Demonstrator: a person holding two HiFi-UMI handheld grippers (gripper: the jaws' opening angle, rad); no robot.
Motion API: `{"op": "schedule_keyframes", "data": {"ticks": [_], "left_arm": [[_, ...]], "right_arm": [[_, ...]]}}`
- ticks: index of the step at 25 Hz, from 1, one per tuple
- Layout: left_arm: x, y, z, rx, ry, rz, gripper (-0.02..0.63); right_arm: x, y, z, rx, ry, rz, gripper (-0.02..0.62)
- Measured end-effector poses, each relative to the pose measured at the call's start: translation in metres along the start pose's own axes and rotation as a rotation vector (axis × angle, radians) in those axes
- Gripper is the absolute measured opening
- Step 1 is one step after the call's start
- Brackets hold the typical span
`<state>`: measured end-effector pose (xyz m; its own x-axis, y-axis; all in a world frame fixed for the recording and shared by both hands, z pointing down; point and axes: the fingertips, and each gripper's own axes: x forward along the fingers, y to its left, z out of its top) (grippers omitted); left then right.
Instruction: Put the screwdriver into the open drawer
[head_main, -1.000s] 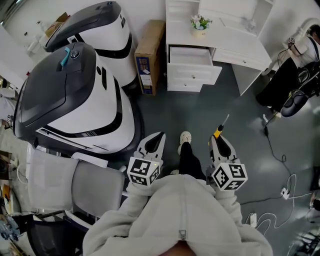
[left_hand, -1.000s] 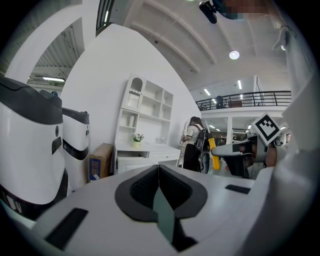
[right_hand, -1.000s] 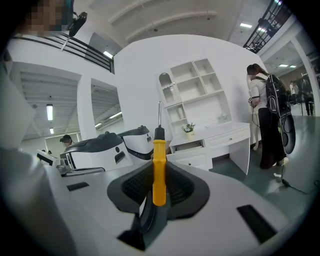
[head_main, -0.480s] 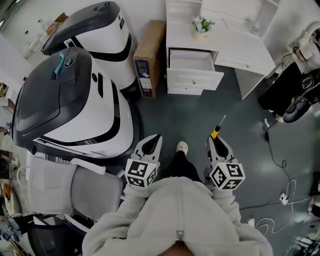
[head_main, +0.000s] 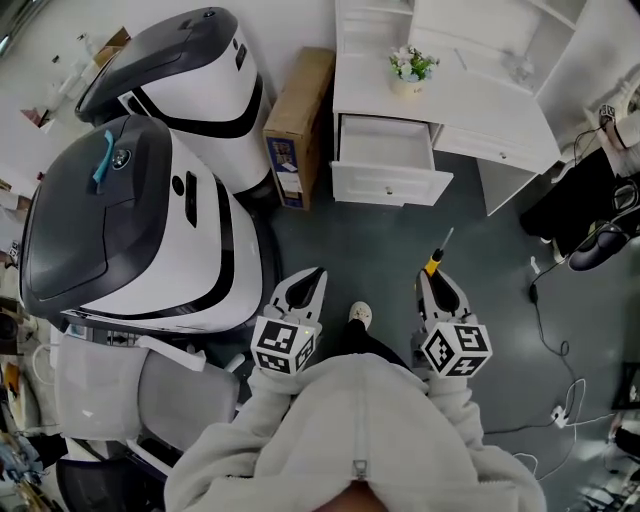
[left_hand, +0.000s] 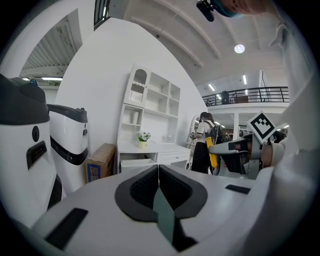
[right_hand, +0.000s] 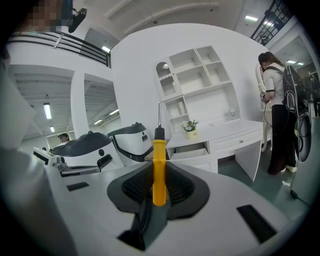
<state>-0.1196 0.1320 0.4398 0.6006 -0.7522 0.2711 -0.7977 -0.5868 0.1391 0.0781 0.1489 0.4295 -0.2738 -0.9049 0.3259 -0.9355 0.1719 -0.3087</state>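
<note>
Yellow-handled screwdriver (right_hand: 159, 170) clamped in right tool (head_main: 437, 284), well apart from open white drawer (head_main: 390, 187); left tool (left_hand: 158, 172) equally far off, jaws together, empty.

A: Is the way to the open drawer (head_main: 385, 150) free?
B: Yes. The grey floor (head_main: 400, 245) in front of the white desk (head_main: 470, 95) is bare, a wide lane. The drawer is pulled out and open from above.
A: And at the sides?
B: On the left a cardboard box (head_main: 298, 120) leans just beside the drawer unit, and two big white-and-black machines (head_main: 150, 220) fill that side — no passage there. On the right, cables (head_main: 538, 295) lie on the floor, and a standing person (right_hand: 274, 82) is near the desk's end.
</note>
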Motion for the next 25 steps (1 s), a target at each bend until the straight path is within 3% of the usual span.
{"op": "schedule_keyframes", "data": {"ticks": [25], "left_arm": [[0.132,0.044,0.031,0.02,0.031,-0.013,0.017]], "right_arm": [[0.118,-0.068,0.039,-0.011,0.041,0.003,0.089]]}}
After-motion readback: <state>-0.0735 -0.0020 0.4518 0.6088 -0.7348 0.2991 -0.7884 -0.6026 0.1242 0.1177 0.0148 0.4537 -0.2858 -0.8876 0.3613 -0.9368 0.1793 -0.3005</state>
